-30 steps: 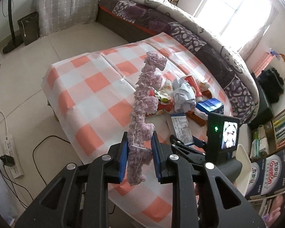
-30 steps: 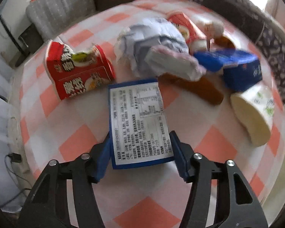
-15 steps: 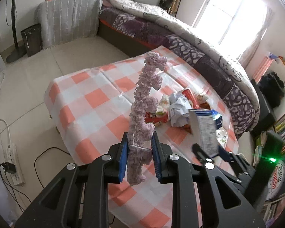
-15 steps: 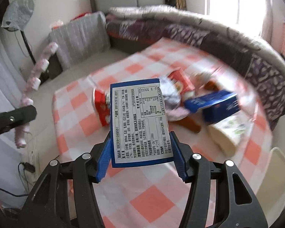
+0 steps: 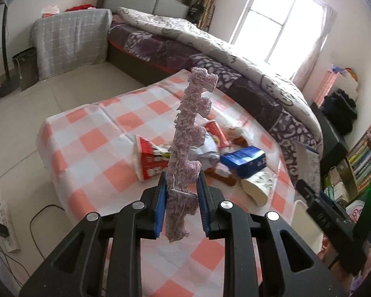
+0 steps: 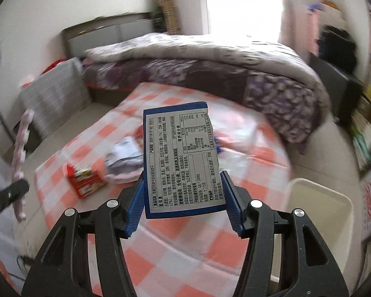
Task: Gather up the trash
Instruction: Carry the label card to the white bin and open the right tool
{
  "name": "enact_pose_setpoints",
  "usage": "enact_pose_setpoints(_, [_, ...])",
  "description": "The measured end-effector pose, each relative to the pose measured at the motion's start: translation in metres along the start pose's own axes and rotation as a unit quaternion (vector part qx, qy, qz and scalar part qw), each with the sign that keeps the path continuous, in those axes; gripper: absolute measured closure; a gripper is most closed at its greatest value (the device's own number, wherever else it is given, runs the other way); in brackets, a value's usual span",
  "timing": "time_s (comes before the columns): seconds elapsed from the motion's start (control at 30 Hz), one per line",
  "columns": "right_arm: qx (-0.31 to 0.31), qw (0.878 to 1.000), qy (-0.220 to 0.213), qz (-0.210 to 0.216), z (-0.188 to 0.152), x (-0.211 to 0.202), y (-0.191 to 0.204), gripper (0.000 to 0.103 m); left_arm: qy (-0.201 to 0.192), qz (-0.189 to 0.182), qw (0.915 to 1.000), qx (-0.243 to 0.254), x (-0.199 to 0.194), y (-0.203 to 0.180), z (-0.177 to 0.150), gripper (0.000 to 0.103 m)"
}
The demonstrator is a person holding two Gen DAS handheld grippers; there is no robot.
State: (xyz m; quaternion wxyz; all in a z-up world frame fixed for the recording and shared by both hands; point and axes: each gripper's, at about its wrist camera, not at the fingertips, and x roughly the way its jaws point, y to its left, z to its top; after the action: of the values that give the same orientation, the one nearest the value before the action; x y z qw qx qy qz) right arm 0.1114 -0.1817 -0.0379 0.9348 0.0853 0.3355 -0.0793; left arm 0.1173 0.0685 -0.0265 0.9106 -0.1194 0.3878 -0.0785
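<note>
Two grips at risk: left gripper point(image 5: 181, 205) fingers pinch the limp purple frilly strip point(image 5: 189, 146) low, right gripper point(image 6: 183, 198) fingers clamp the blue box point(image 6: 180, 158) above the surface point(image 5: 91, 148); either may slip short of the white bin point(image 6: 319, 212).

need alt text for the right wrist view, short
The right gripper holds a flat blue box, printed white label facing the camera, above a table in an orange-and-white checked cloth. A red carton, crumpled paper and a bed blur behind.
</note>
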Motion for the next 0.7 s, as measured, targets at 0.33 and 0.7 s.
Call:
enact_pose_setpoints(0.33, [0.110,0.990,0.017,-0.081,-0.001,-0.008,-0.088,0.048,0.015,-0.031,0.9983,0.047,0.021,-0.054,-0.016,0.079])
enact_pose_setpoints(0.7, [0.186,0.974,0.043,-0.121,-0.012,-0.013,-0.161,0.040,0.046,-0.087,0.9903,0.098,0.047,-0.123,-0.038,0.079])
